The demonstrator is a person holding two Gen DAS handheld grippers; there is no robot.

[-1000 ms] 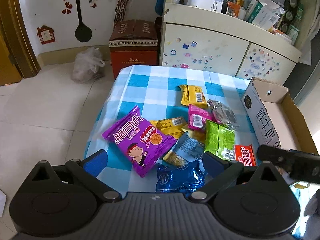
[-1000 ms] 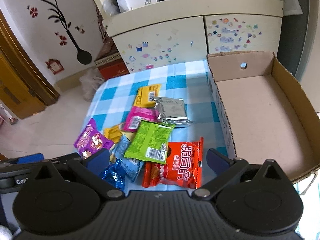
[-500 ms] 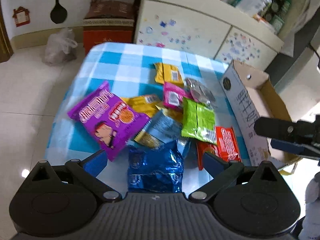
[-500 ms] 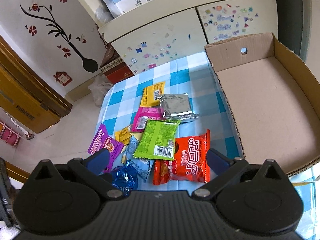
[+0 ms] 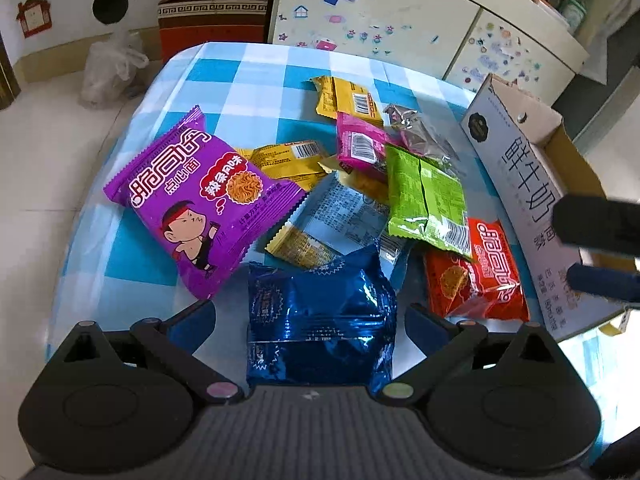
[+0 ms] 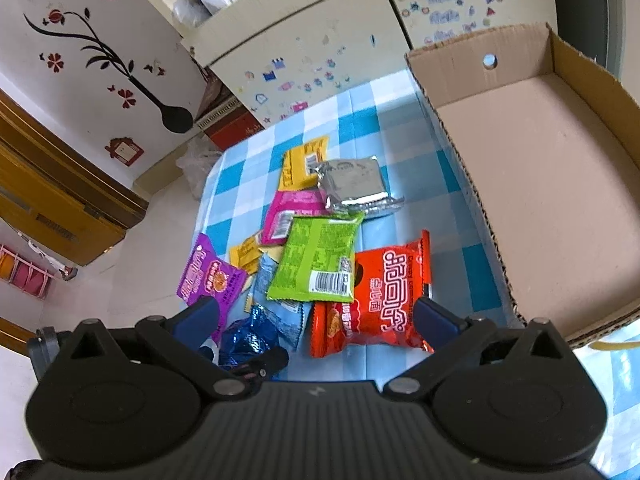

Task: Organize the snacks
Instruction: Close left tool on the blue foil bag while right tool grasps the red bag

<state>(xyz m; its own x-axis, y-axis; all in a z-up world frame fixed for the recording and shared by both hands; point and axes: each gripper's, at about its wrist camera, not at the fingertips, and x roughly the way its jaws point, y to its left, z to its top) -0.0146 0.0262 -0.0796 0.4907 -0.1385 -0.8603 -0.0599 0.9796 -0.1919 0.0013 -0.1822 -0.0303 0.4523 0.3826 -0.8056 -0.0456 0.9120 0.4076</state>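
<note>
1. Barely begun, I judge: the cardboard box (image 6: 552,184), at 2 o'clock from the pile, holds nothing.
2. All snacks lie heaped on the counter (image 5: 256,64).
3. Count: about ten packets, including one purple (image 5: 200,200), one green (image 5: 428,200), one red (image 6: 384,304), one silver (image 6: 356,180), one pink (image 5: 360,144).
4. Left gripper (image 5: 310,318): fingers spread around the blue packet (image 5: 320,320).
5. Right gripper (image 6: 318,314): fingers spread, empty.
</note>
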